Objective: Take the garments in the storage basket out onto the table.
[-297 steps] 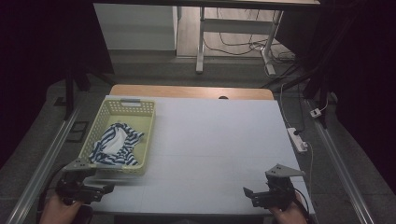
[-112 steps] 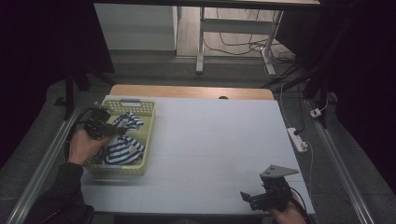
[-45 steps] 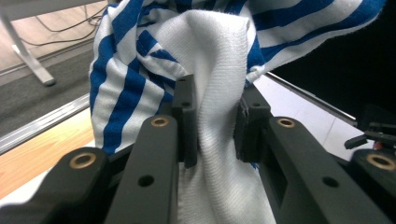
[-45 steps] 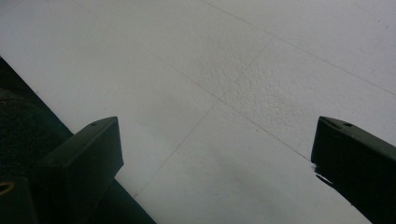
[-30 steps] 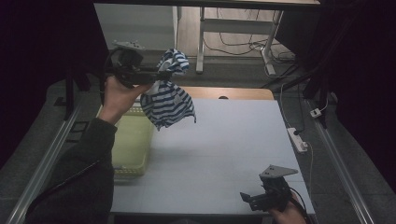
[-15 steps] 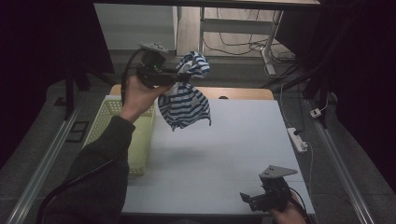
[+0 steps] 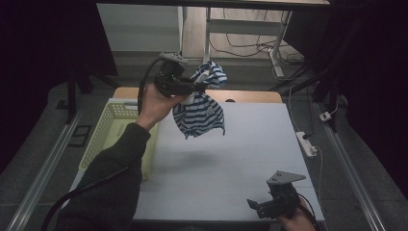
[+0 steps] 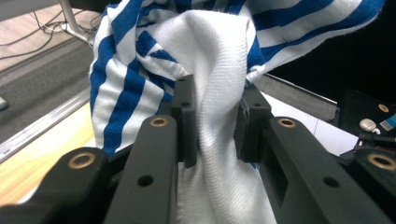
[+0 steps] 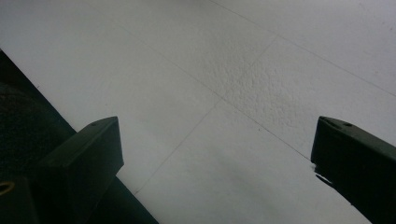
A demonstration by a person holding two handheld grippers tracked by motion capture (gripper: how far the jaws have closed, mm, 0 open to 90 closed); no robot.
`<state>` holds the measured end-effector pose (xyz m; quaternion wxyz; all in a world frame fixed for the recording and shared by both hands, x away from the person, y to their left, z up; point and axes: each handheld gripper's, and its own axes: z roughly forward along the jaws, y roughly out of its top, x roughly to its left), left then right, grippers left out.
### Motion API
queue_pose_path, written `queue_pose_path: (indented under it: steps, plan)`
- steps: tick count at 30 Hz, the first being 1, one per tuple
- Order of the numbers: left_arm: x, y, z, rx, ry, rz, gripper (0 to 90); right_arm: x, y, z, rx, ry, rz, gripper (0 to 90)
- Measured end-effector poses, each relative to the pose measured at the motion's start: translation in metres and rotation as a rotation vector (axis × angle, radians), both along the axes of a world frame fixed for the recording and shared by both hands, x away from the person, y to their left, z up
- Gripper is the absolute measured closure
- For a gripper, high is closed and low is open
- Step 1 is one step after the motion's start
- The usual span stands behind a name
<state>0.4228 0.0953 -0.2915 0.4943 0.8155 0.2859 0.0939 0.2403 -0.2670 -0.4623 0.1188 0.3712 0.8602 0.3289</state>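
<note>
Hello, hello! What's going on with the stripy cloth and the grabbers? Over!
Left gripper shut on striped cloth, held high over table. Right gripper open, low over the table. Yellow basket beside, path clear.

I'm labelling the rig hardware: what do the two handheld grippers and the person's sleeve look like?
Both grippers are black. The left gripper has blocky jaws with brass-coloured rivets and a black cable. The right gripper carries a grey three-cornered plate. The sleeve is dark.

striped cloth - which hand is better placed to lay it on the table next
Left. The left tool is already shut on the striped cloth, holding it in the air above the table. The right tool sits open at the near edge, away from it.
</note>
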Motion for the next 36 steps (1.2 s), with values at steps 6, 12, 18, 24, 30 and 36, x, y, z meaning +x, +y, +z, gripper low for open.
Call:
queue_pose_path:
  steps: [6,12,18,24,30,36]
  plan:
    - [0.002,-0.005,-0.017,0.008,0.018,-0.007,72.6,0.0,0.0,0.0,-0.003,0.0,0.002,1.8]
    - [0.004,-0.007,-0.035,0.007,0.039,-0.01,72.3,0.0,0.001,0.0,-0.009,-0.002,0.004,1.9]
    - [0.005,-0.008,-0.055,0.01,0.06,-0.009,72.1,0.0,0.001,0.0,-0.011,-0.001,0.008,1.9]
    - [0.006,-0.01,-0.074,0.026,0.079,-0.011,71.7,0.0,0.002,-0.001,-0.015,-0.001,0.011,1.9]
    - [0.007,-0.011,-0.095,0.04,0.097,-0.015,71.5,-0.001,0.002,-0.001,-0.02,0.0,0.014,1.9]
    - [0.007,-0.011,-0.114,0.032,0.125,-0.024,70.8,-0.001,0.003,-0.001,-0.022,0.001,0.016,1.9]
